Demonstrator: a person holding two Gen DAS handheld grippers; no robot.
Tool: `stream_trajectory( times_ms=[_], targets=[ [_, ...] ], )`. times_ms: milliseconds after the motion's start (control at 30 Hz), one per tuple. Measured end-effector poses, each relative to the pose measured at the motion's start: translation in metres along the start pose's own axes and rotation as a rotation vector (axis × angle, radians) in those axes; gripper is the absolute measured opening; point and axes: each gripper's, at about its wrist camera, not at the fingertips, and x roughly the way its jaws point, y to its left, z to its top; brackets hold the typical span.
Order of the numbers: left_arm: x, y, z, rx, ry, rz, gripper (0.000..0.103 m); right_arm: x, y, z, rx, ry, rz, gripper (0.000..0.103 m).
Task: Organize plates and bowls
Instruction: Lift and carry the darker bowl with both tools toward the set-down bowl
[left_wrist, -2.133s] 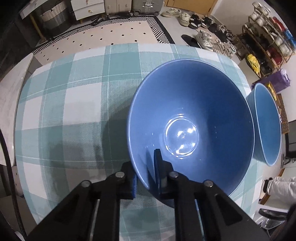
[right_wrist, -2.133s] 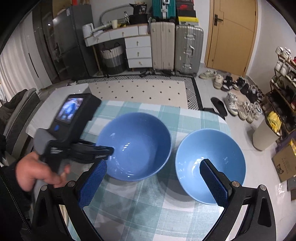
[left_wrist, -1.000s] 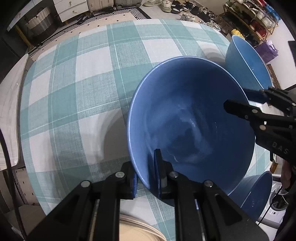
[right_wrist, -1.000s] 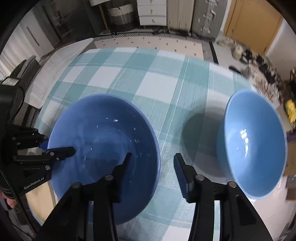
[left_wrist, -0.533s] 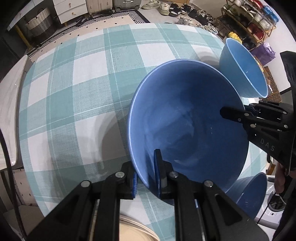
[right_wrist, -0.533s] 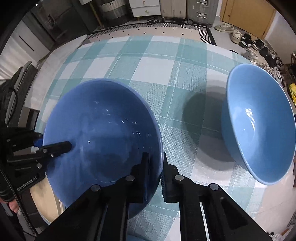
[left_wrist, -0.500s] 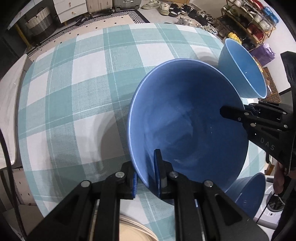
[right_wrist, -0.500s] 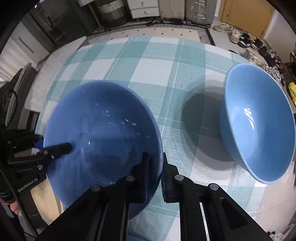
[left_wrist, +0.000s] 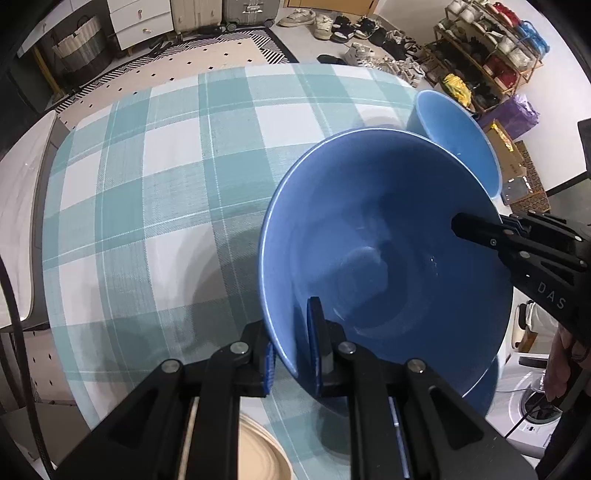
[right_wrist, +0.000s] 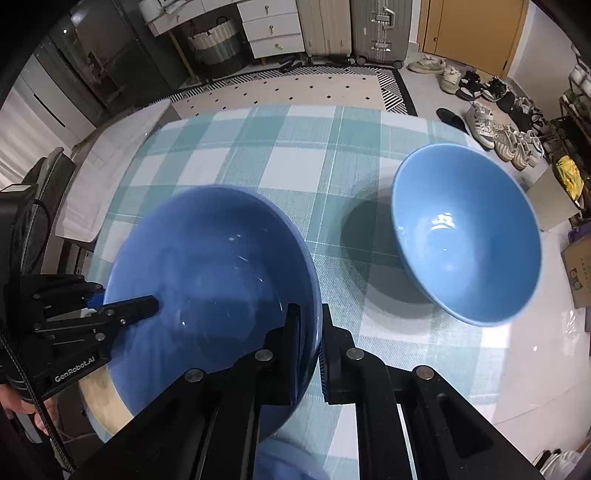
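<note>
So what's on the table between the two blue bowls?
Nothing but checked tablecloth and a dark shadow; the right wrist view shows that stretch between the darker blue bowl and the lighter blue bowl bare.

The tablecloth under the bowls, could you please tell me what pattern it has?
The tablecloth is a teal-and-white plaid check, clearest in the right wrist view.

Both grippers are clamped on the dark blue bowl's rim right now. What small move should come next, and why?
Probably carry the dark blue bowl toward the lighter blue bowl standing alone on the checked cloth, to nest them. The left gripper and right gripper each pinch opposite sides of its rim, and it appears lifted, with another blue bowl's edge showing beneath.
</note>
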Motion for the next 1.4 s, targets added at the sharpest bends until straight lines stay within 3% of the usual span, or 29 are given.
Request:
stream_trajectory(
  times_ms=[367,600,933,1400],
  targets=[
    [-0.04,-0.029,-0.024,0.054,-0.051,0.006,0.013,-0.051,0.0,-0.033,0.023,-0.043,-0.011,0.009],
    [-0.043,-0.049,-0.043,0.09,-0.044,-0.011,0.013,-0.076,-0.002,-0.066,0.023,-0.056,-0.033,0.009],
    [-0.039,-0.083,-0.077,0.151,-0.037,-0.005,0.013,-0.083,-0.014,-0.118,0.05,-0.031,-0.052,0.009],
    [-0.032,-0.101,-0.116,0.198,-0.018,-0.011,0.013,-0.087,-0.019,-0.159,0.044,-0.006,-0.033,0.01]
  ],
)
